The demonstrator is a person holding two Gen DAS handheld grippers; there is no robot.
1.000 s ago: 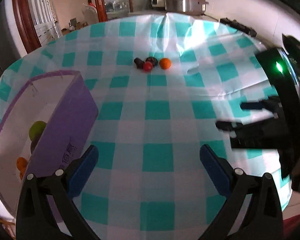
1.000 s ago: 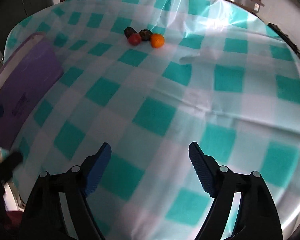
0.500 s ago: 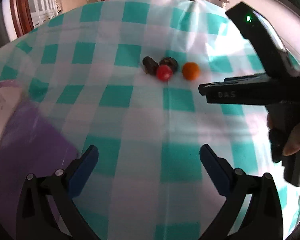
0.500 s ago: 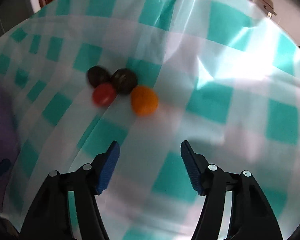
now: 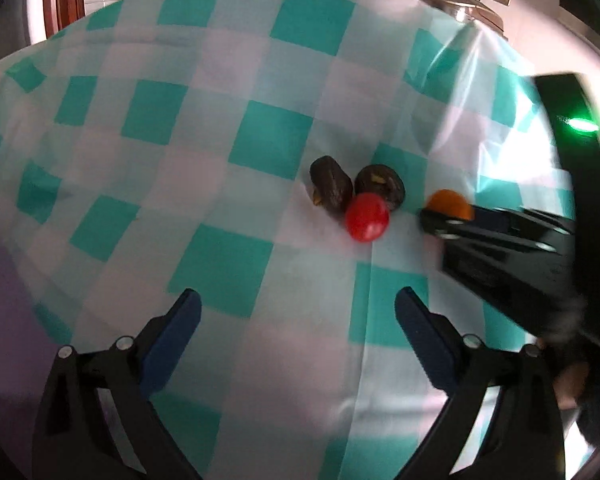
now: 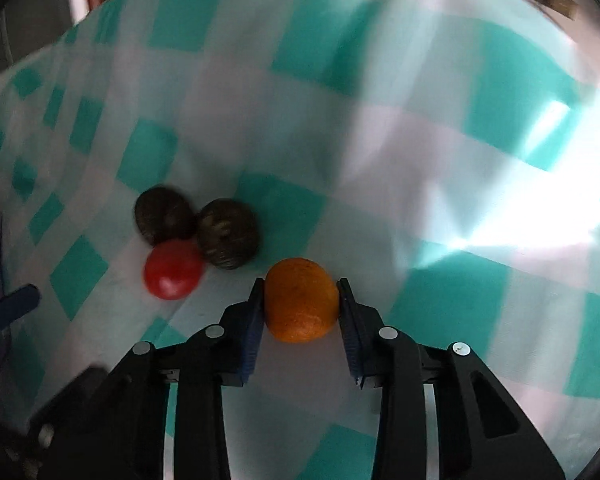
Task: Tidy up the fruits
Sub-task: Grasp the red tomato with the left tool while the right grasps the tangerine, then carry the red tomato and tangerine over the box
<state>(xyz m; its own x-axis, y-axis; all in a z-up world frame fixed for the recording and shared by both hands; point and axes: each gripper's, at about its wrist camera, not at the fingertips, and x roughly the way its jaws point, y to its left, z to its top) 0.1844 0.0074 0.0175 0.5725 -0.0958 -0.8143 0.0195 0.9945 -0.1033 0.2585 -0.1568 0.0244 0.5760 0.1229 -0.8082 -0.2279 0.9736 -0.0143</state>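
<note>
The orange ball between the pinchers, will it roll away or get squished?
The orange fruit is round, so it would probably roll if released. The right gripper has a pad on each side, likely keeping it steady. Its skin looks firm and unsquashed, so gentle squeezing seems safe.

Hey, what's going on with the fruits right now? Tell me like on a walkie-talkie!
Right gripper pads on both sides of the orange fruit. Left gripper open, empty. Red fruit and two dark fruits close beside.

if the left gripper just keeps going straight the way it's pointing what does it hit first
Most likely the red fruit, which lies nearest along the line ahead of the open left gripper, with two dark fruits touching it just behind. Depth is hard to judge; bare tablecloth lies between.
</note>
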